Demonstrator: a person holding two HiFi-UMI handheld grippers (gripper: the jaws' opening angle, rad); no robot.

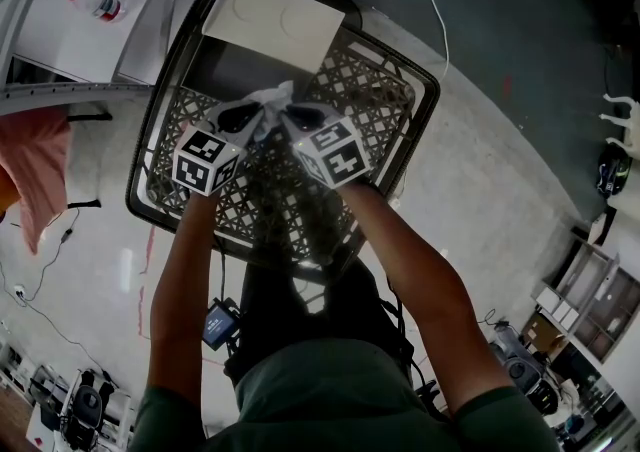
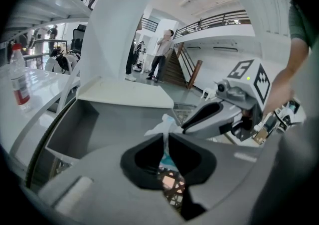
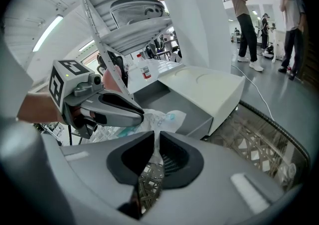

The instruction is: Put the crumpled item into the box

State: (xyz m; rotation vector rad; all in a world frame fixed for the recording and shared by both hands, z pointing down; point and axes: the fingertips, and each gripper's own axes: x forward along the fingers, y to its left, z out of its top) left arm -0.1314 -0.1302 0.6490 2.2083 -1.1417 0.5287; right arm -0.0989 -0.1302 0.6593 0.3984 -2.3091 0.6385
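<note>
- Grippers meet tip to tip above a black crate (image 1: 420,130) of open lattice plastic, which stands on a pale, glossy floor (image 1: 480,190). Each tool carries a cube of square black-and-white markers.
- Left gripper (image 2: 166,139): its dark, scooped jaws stand almost together. They pinch a thin fold of the crumpled item (image 2: 162,127), a wrinkled white film with a touch of blue print.
- Right gripper (image 3: 155,137): its jaws are likewise drawn to a narrow slit and clamp another pleat of the same film.
- Crumpled item hangs bunched between the two tool tips, above the crate's lattice bottom and just at the near edge of the box (image 1: 240,65). Whether it touches that edge cannot be told.
- Box sits at the crate's far end. It is rectangular and open at the top, with smooth grey walls. Its flat white lid (image 1: 275,18), faintly embossed with round shapes, is folded back.
- Clear plastic bottle (image 1: 100,3) with a red cap and red label stands on a white tabletop (image 1: 60,40) beside the crate, well apart from both tools.
</note>
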